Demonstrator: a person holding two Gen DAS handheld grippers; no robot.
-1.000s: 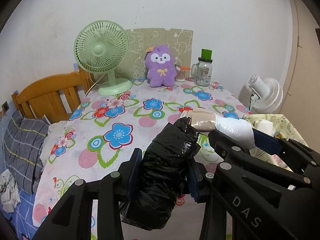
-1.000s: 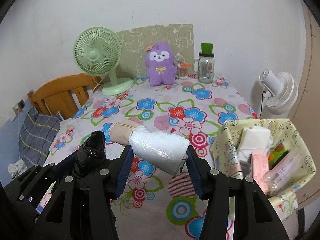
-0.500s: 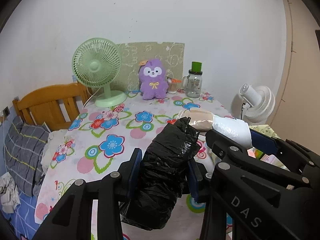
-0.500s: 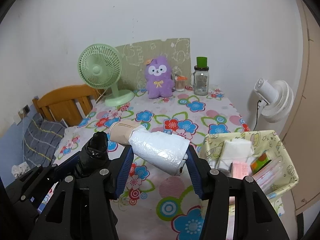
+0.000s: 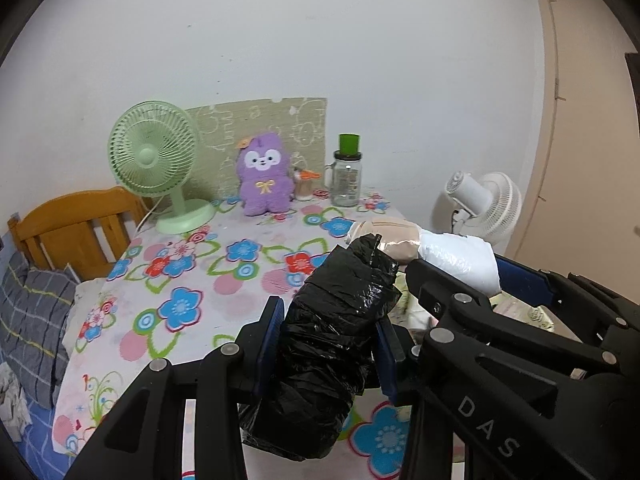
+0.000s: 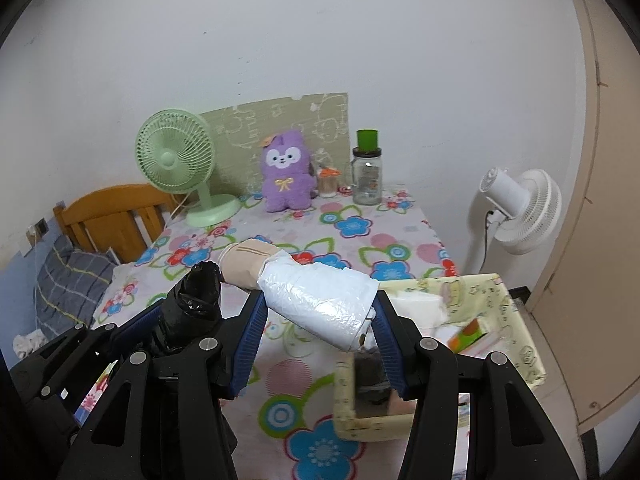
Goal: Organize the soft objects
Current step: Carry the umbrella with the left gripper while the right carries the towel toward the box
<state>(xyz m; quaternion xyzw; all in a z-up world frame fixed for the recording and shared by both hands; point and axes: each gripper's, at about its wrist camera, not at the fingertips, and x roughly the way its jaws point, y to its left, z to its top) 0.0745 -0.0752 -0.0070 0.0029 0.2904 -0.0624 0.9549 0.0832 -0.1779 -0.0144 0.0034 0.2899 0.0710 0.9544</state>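
My left gripper (image 5: 326, 344) is shut on a roll of black plastic bags (image 5: 332, 340), held above the floral table; the roll also shows in the right wrist view (image 6: 192, 304). My right gripper (image 6: 316, 316) is shut on a roll of white plastic bags (image 6: 320, 304) with a beige core end (image 6: 244, 260); it also shows in the left wrist view (image 5: 460, 260). A yellow-green fabric basket (image 6: 516, 320) with tissue packs and small items sits at the table's right front, just under the right gripper.
At the back of the table stand a green desk fan (image 5: 156, 164), a purple plush toy (image 5: 264, 176) and a glass jar with a green lid (image 5: 347, 176). A white floor fan (image 6: 516, 208) stands right; a wooden bed frame (image 5: 76, 224) stands left.
Both grippers have risen and pulled back from the table with their rolls still held. The basket has come further under the right gripper.
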